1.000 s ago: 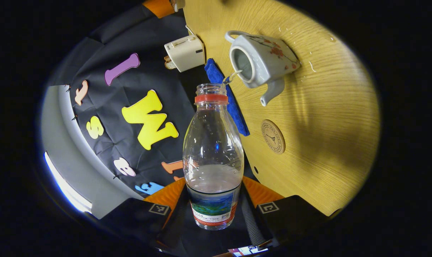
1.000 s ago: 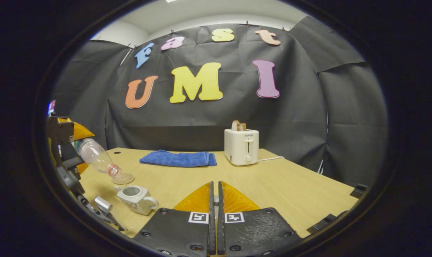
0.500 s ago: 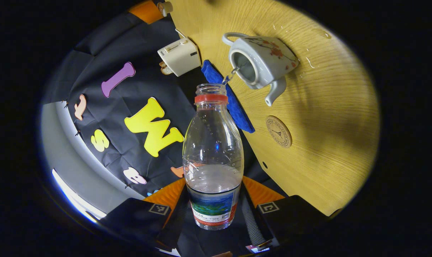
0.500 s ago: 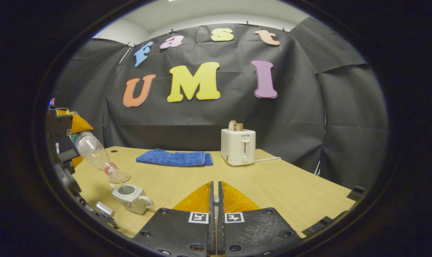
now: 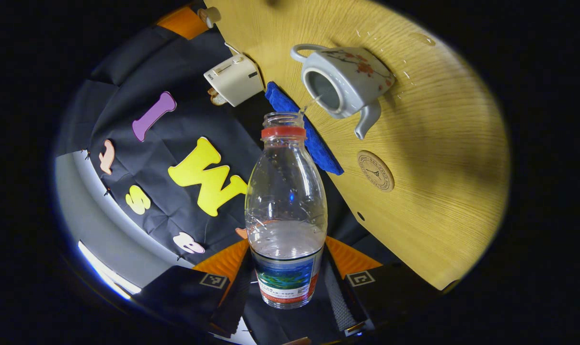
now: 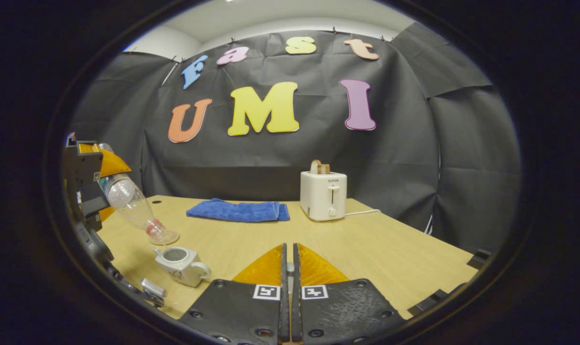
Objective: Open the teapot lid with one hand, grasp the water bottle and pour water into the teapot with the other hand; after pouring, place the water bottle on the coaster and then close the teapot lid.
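In the left gripper view we get the close-up: our left gripper [image 5: 288, 268] has both fingers pinching the labelled lower part of the water bottle [image 5: 286, 206], which is tipped so its open mouth points at the teapot [image 5: 343, 81]. A thin thread of water runs from the mouth into the teapot's open top. That view also gives us the round coaster [image 5: 376, 171] just past the teapot's spout, bare, plus a few droplets on the table [image 5: 443, 191] beside the teapot.

The right gripper view gives us the side look instead: the bottle [image 6: 132, 208] slants down over the teapot [image 6: 180, 265], mouth just above the opening, and the coaster [image 6: 164, 237] sits right behind it. Our right gripper [image 6: 288, 258] has its fingers pressed together; we see a small bit between them but can't make out what it is, so no lid spotted for sure.

Room-wise, the table right of the teapot is wide open up to the blue towel [image 6: 237, 211] and the toaster [image 6: 324, 195] at the back edge. The teapot sits near the table's left front edge.

The left gripper [image 6: 86, 187] is cut off at the rim in the right gripper view, and there's a small grey thing [image 6: 154, 290] in front of the teapot we can't identify.
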